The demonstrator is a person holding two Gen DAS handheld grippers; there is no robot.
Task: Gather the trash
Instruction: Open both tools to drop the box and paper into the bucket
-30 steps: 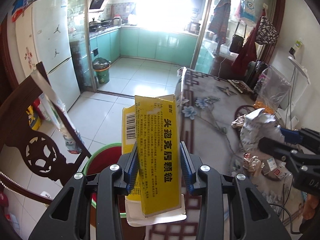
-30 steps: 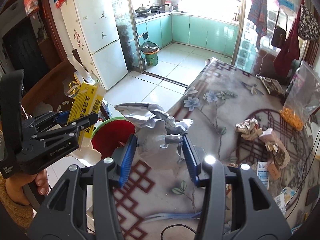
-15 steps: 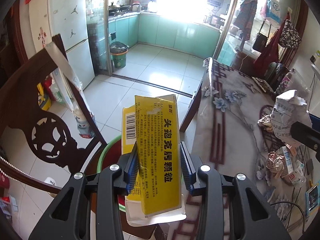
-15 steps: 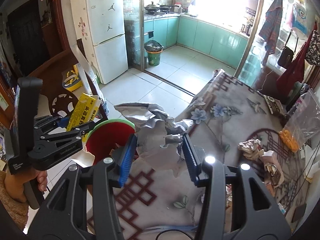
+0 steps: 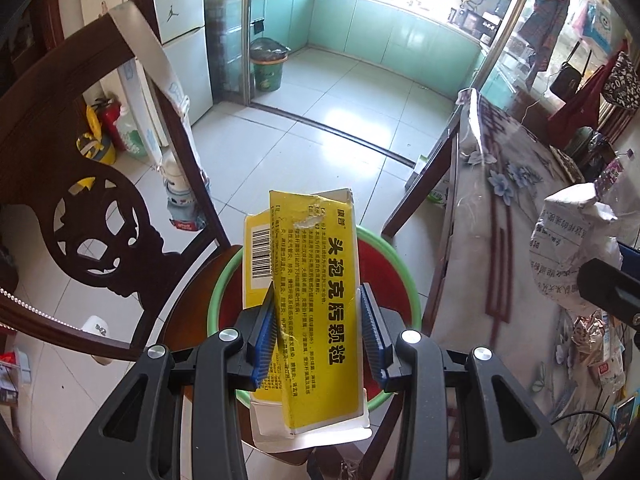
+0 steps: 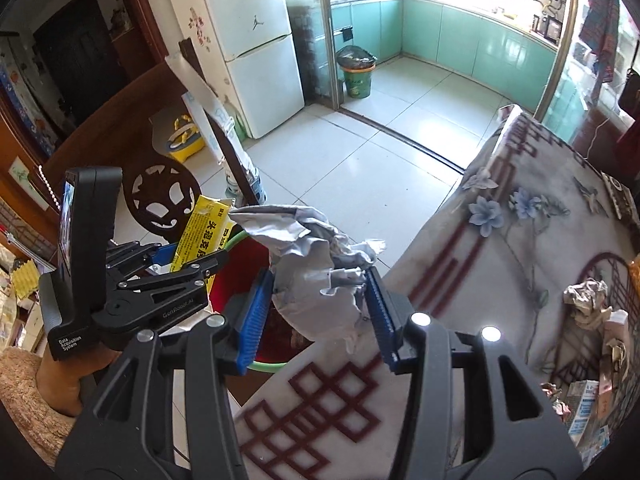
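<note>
**Both tongs loaded above the bin**

Left wrist: the left tongs (image 5: 318,326) clamp a yellow box (image 5: 316,280) above the red bin (image 5: 394,276), beside the worktop (image 5: 500,248) edge.

Right wrist: the right tongs (image 6: 316,316) pinch crumpled paper (image 6: 316,268) over the worktop's corner, by the bin.

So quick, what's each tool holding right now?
Left tool: closed on a yellow box, over the red bin.
Right tool: closed on crumpled paper.
</note>
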